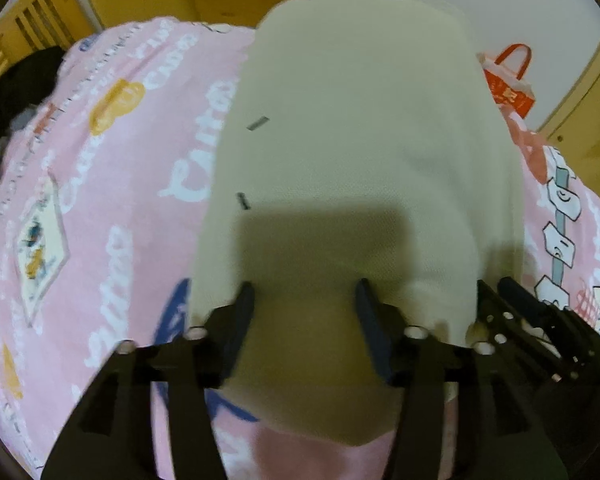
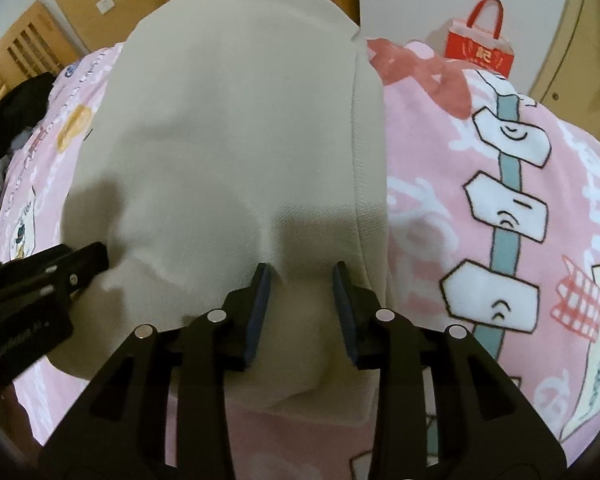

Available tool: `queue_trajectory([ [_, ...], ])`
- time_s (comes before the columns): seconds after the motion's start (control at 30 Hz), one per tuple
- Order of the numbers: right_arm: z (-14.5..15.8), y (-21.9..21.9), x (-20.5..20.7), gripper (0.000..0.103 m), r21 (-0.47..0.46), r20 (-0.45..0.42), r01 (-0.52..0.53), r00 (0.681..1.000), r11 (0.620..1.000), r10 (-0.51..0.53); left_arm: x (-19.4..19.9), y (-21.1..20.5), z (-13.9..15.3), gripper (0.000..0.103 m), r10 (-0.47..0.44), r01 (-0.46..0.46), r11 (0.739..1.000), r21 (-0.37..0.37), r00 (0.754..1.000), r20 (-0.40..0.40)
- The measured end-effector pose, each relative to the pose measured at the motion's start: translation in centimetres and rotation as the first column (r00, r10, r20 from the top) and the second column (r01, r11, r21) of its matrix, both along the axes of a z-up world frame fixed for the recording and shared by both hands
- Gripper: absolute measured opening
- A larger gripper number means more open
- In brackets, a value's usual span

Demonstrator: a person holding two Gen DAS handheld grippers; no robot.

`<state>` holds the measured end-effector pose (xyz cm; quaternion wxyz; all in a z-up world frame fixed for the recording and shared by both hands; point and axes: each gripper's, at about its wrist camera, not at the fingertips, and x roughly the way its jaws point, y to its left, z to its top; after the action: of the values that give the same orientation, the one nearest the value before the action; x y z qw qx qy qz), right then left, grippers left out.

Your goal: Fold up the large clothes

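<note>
A pink printed blanket covers the bed and fills most of both views, running from the left edge to the right edge behind everything else. On it lies the cream garment, folded into a long panel that stretches from the top centre of the left wrist view down to its bottom centre; in the right wrist view it takes up the left and middle of the frame, with a stitched seam running down its right side. A red paper bag stands past the bed in the upper right, wooden furniture lines the top, and a dark heap of clothes sits at the far left edge. The left claw hangs over the near end of the garment at the lower centre with its jaws wide and nothing gripped between them, the cloth only lying underneath. The right claw stands at a narrower gap over the same near end, beside the seam; the cloth puckers a little between its jaws, and I cannot tell whether the pads press it. The step looks like the release after laying a fold flat. Next, I judge, both claws need a fresh hold on the near hem corners to carry them toward the far end.
</note>
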<state>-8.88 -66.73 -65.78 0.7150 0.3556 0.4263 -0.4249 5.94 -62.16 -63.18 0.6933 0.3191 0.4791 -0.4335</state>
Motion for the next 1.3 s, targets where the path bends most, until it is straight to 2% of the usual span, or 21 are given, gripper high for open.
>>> queue_trajectory([
  [0.03,0.4,0.0,-0.1,0.033,0.003,-0.002,-0.006,1.0,1.0,0.006,-0.1,0.3,0.7,0.077,0.004,-0.004,1.0,-0.007,1.0,0.01],
  [0.07,1.1,0.3,-0.4,0.034,-0.005,0.001,-0.004,1.0,1.0,0.004,-0.2,0.7,1.5,0.079,0.003,-0.003,1.0,-0.025,1.0,0.024],
  [0.13,2.5,0.7,-0.8,0.05,-0.029,0.019,0.003,1.0,1.0,-0.002,-0.6,1.6,3.8,0.081,-0.002,0.006,0.998,-0.062,0.998,0.067],
  [0.27,7.4,3.0,-1.6,0.058,-0.125,0.023,-0.005,1.0,0.992,0.008,-1.6,3.6,8.5,0.084,-0.004,0.021,0.99,-0.136,0.993,0.12],
  [0.4,12.5,5.5,-2.9,0.069,-0.209,0.064,0.026,0.998,0.978,-0.013,-2.6,6.9,14.1,0.092,0.026,0.013,0.974,-0.224,0.986,0.168],
  [0.57,18.6,9.2,-5.0,0.085,-0.309,0.083,0.068,0.996,0.949,-0.044,-4.7,11.9,21.2,0.095,0.038,0.049,0.955,-0.292,0.958,0.285],
  [0.6,20.0,10.3,-5.8,0.089,-0.328,0.091,0.084,0.994,0.941,-0.057,-4.8,12.7,22.1,0.095,0.041,0.052,0.951,-0.304,0.956,0.291],
  [0.67,21.9,11.7,-7.0,0.09,-0.342,0.115,0.111,0.99,0.933,-0.076,-5.4,14.8,24.6,0.095,0.029,0.07,0.937,-0.343,0.961,0.276],
  [0.73,24.1,13.7,-8.7,0.093,-0.345,0.155,0.159,0.982,0.925,-0.111,-5.7,16.5,26.2,0.095,0.02,0.076,0.927,-0.367,0.968,0.25],
  [0.83,26.3,16.0,-10.0,0.093,-0.352,0.166,0.19,0.976,0.916,-0.139,-6.5,19.2,28.1,0.095,0.021,0.07,0.92,-0.385,0.974,0.226],
  [1.0,28.5,20.2,-11.0,0.094,-0.391,0.063,0.117,0.993,0.913,-0.1,-9.1,22.6,29.8,0.095,-0.016,0.091,0.925,-0.369,0.979,0.201],
  [1.07,29.1,21.9,-11.6,0.095,-0.401,0.033,0.08,0.997,0.912,-0.073,-10.1,23.8,30.3,0.095,-0.02,0.093,0.931,-0.353,0.978,0.207],
  [1.17,29.8,23.2,-12.3,0.096,-0.419,-0.011,0.052,0.998,0.907,-0.062,-11.0,24.9,30.8,0.095,-0.023,0.104,0.926,-0.362,0.975,0.22],
  [1.3,30.3,24.4,-13.5,0.096,-0.459,-0.016,0.033,0.999,0.888,-0.045,-12.0,25.7,31.3,0.095,-0.007,0.09,0.924,-0.371,0.976,0.219],
])
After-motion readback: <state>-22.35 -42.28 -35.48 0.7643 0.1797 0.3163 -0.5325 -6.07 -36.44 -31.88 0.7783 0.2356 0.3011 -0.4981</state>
